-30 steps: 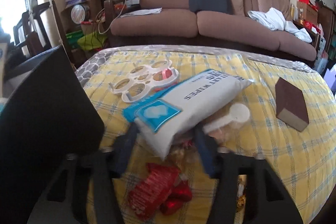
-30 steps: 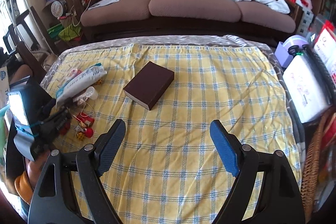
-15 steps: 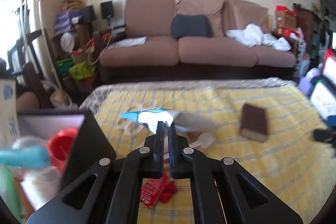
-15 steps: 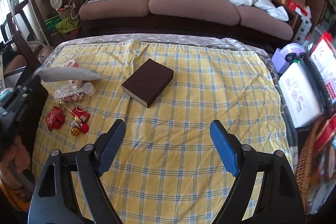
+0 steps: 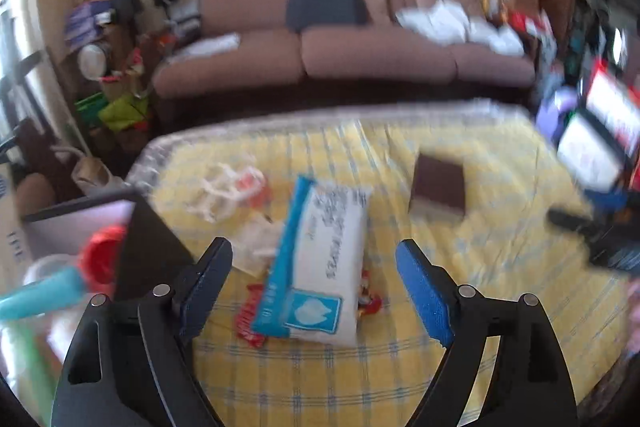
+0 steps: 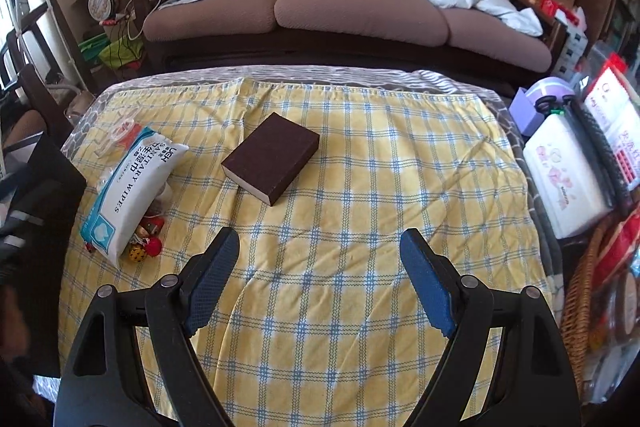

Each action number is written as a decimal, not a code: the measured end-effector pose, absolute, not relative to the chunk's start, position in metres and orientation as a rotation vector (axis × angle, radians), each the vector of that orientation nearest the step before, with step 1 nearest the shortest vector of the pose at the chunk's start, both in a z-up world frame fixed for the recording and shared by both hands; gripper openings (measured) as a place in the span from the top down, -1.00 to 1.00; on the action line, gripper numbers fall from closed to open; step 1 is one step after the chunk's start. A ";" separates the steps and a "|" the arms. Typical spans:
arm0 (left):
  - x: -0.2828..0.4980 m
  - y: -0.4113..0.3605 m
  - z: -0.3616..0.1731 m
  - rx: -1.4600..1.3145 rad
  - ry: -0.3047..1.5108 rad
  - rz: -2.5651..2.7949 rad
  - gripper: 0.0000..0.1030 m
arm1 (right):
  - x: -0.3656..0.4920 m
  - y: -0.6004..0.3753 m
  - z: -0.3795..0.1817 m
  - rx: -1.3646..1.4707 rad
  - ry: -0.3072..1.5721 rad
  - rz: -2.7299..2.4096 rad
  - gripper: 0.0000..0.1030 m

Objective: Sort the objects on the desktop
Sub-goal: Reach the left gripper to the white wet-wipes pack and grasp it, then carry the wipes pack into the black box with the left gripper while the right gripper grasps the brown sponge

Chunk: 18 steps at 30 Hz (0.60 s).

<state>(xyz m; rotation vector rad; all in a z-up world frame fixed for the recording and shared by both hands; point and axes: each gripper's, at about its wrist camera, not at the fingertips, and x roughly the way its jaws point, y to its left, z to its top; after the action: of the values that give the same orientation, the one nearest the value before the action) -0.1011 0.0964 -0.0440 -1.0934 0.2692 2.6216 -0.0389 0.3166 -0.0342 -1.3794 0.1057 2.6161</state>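
**Two views of tabletop sorting**

Left gripper (image 5: 314,259): jaws just opened wide, empty, above wipes (image 5: 320,263) lying on checked cloth (image 5: 500,267); bin (image 5: 148,247) seen here only. Right gripper (image 6: 320,251): jaws wide, empty; book (image 6: 272,157) sharp, basket (image 6: 580,291) at right edge

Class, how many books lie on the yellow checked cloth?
1: the dark brown book lies flat near the cloth's middle, right of the wipes pack. Others may be hidden.
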 end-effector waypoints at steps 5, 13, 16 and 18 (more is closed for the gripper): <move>-0.126 0.116 -0.105 -1.273 0.347 2.611 -0.68 | -0.044 0.309 -0.040 -1.407 0.084 2.621 -0.58; -0.132 0.109 -0.133 -1.264 0.166 2.615 -0.68 | -0.049 0.300 -0.046 -1.442 0.104 2.662 -0.58; -0.137 0.101 -0.138 -1.250 0.078 2.607 -0.65 | -0.049 0.299 -0.046 -1.440 0.101 2.656 -0.58; -0.141 0.093 -0.132 -1.237 -0.065 2.590 -0.43 | -0.049 0.298 -0.046 -1.440 0.099 2.657 -0.58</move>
<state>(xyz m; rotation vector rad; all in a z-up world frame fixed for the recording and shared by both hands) -0.1413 0.0932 -0.1322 -1.2368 -0.0649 2.5902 -0.0489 0.2980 -0.0462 -1.4404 0.0995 2.6569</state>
